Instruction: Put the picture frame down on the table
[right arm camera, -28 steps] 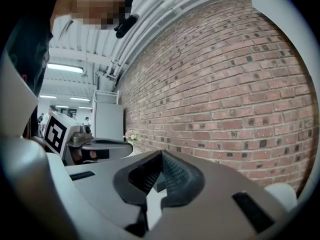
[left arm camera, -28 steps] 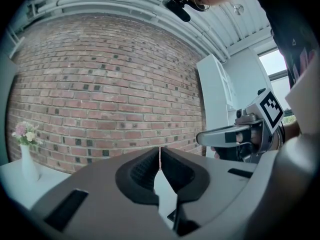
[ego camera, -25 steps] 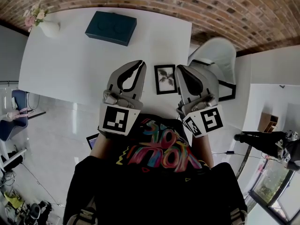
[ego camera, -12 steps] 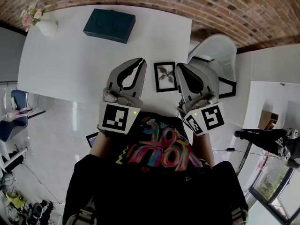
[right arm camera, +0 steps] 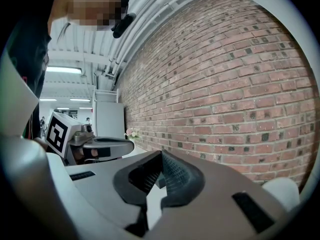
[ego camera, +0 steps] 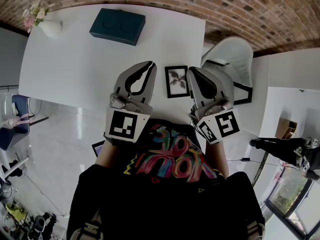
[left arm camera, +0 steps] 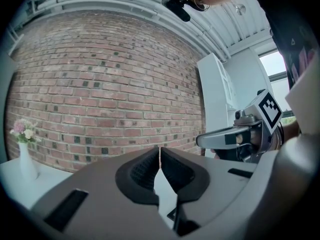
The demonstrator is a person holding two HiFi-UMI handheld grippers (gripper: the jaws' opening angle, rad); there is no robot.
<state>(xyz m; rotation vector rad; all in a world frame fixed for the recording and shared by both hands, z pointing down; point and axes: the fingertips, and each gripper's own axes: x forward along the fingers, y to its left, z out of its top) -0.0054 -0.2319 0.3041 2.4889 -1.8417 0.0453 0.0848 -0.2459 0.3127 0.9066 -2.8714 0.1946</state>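
Note:
The black picture frame (ego camera: 177,81), holding a pale leaf print, lies flat on the white table (ego camera: 85,69) close to its near edge. My two grippers hover on either side of it and touch nothing. My left gripper (ego camera: 151,65) is just left of the frame, its jaws shut and empty (left arm camera: 159,151). My right gripper (ego camera: 190,72) is just right of the frame, also shut with nothing held (right arm camera: 161,154). Each gripper view looks over the table at the brick wall and shows the other gripper beside it.
A dark teal box (ego camera: 118,27) lies at the table's far side. A white vase with pink flowers (ego camera: 45,26) stands at the far left corner. A white chair (ego camera: 231,58) stands off the table's right end. A brick wall (ego camera: 210,4) runs behind.

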